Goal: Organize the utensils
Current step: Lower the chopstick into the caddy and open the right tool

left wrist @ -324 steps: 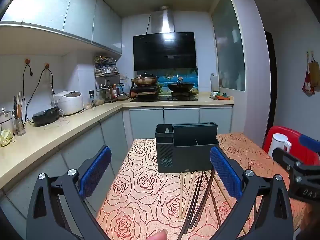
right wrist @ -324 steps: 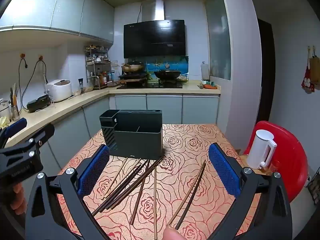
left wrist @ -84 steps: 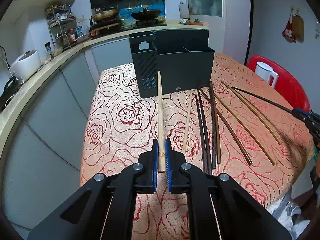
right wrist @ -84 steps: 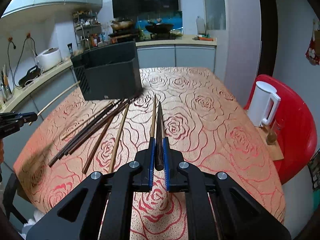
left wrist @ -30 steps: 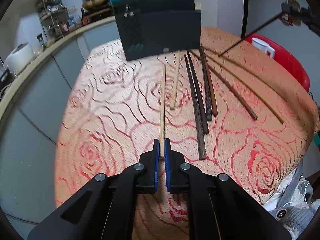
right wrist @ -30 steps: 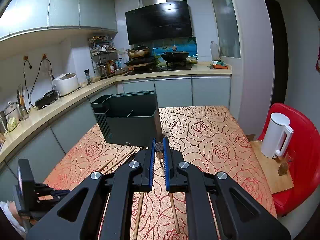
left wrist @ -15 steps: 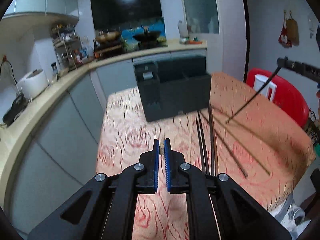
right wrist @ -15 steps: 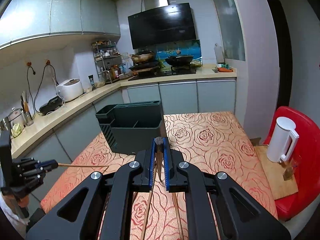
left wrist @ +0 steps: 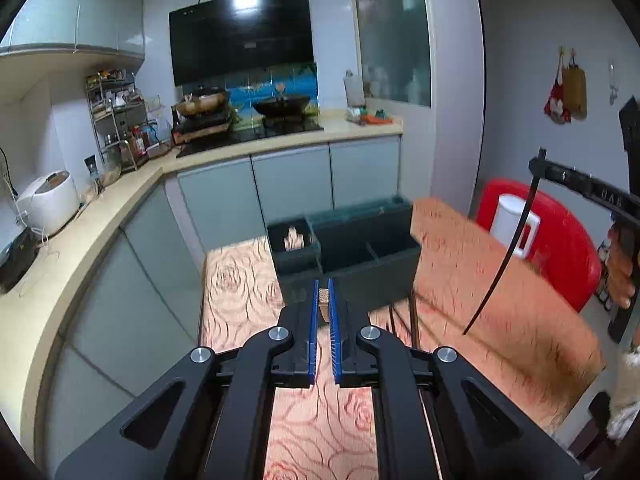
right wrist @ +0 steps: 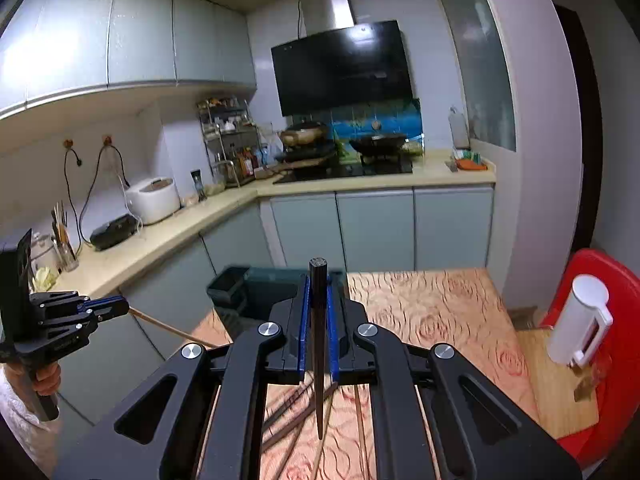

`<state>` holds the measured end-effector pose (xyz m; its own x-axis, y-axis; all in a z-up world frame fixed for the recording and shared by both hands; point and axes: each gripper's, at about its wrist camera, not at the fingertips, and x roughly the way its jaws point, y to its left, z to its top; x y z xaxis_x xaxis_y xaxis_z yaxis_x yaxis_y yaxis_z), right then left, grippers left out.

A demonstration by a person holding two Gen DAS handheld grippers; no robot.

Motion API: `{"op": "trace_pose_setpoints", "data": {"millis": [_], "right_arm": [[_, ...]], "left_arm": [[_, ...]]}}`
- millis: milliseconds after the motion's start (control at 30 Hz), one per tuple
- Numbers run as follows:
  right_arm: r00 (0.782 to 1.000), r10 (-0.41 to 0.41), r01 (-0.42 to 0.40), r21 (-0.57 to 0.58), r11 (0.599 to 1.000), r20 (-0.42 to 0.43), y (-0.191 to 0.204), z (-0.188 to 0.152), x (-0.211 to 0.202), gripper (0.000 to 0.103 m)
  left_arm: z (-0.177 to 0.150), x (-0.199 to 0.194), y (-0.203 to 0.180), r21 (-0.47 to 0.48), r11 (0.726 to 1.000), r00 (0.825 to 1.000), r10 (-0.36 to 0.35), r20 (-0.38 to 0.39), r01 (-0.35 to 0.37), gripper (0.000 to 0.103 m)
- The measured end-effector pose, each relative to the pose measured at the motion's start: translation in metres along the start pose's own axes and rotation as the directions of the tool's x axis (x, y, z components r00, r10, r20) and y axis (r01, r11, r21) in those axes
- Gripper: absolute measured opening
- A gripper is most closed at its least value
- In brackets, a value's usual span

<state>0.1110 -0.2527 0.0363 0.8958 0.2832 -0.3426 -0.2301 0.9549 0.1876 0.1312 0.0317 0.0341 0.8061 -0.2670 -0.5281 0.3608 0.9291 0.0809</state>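
Both tongs are clamped: left gripper (left wrist: 324,304) pinches a pale bamboo chopstick (left wrist: 323,295) by its butt end, right gripper (right wrist: 318,300) pinches a dark tapered wooden chopstick (right wrist: 319,344), tip hanging down, both lifted on the near side of the dark grey compartmented plastic utensil holder (left wrist: 360,254). Risk: each stick is held only at one end, so it can pivot and hit the holder's rim or land in the wrong compartment. The view is motion-blurred, so I can't tell how well either tip lines up; loose chopsticks (right wrist: 296,412) lying on the rose-patterned tablecloth (right wrist: 432,312) in front of the holder could get knocked.

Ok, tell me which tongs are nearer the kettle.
Right. The right tongs have the kettle off to their right; the left tongs are farther left, beyond the right ones.
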Motion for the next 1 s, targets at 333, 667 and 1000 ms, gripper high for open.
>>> {"op": "trace_pose_setpoints", "data": {"millis": [333, 667, 1000], "right_arm": [[0.993, -0.018, 0.021, -0.026, 0.999, 0.118, 0.013, 0.064, 0.02, 0.008], [0.99, -0.05, 0.056, -0.039, 0.998, 0.135, 0.007, 0.067, 0.077, 0.009], [0.997, -0.071, 0.072, -0.053, 0.996, 0.028, -0.002, 0.031, 0.113, 0.009]], "left_arm": [[0.068, 0.005, -0.006, 0.014, 0.999, 0.999, -0.041, 0.036, 0.04, 0.005], [0.08, 0.06, -0.027, 0.063, 0.998, 0.999, -0.01, -0.044, 0.013, 0.005], [0.06, 0.097, -0.024, 0.046, 0.999, 0.995, 0.013, -0.1, -0.008, 0.005]]}}
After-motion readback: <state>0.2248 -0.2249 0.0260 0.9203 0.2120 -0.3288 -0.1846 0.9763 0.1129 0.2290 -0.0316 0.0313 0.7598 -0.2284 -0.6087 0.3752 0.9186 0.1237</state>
